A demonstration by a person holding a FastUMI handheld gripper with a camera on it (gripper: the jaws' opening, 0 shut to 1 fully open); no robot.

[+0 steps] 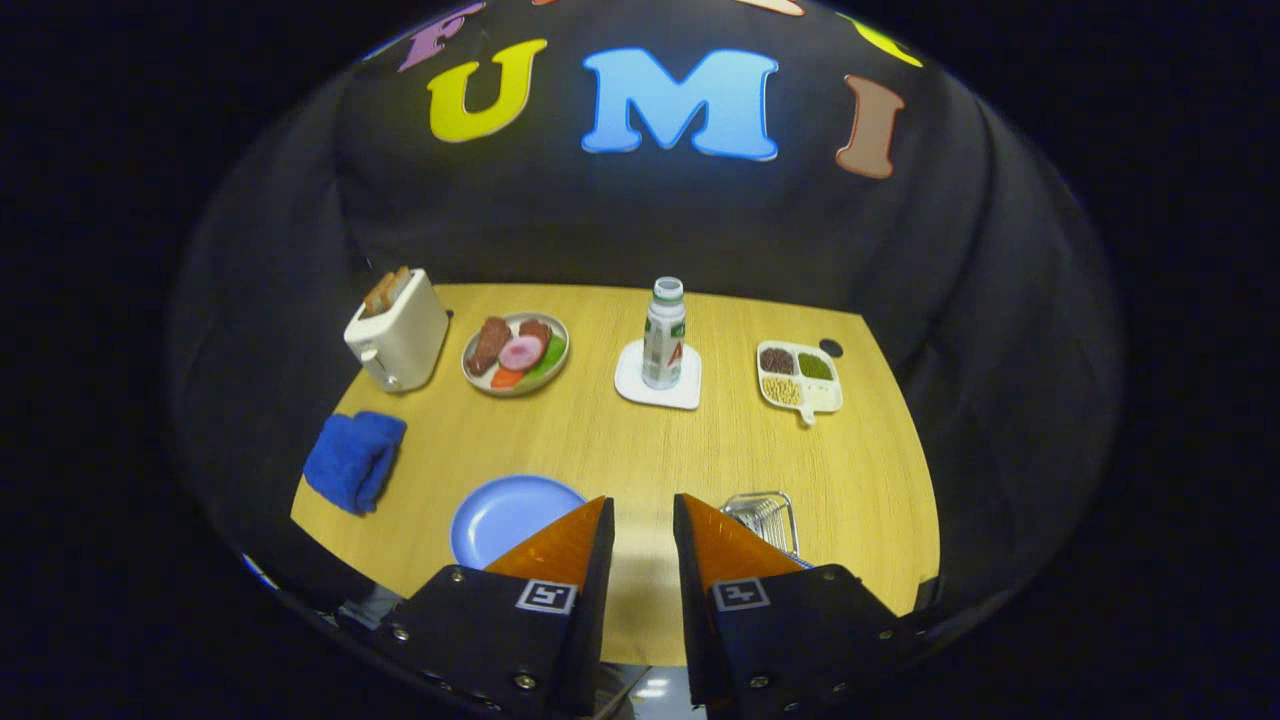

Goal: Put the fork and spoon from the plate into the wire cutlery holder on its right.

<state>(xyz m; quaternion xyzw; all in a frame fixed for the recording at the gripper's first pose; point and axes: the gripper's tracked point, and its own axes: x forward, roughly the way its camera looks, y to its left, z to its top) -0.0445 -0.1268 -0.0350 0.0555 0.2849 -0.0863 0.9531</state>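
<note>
My gripper [642, 520] hangs part open and empty above the bench [640, 440]; its fingers mask the blue plate [505, 515] and wire holder [765, 515] at lower centre, so I may descend misaligned.

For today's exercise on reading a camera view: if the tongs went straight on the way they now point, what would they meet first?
The tongs stand open, holding nothing, above bare table. Straight ahead stands the bottle on its white coaster; that looks first in line, though depth is hard to judge.
</note>
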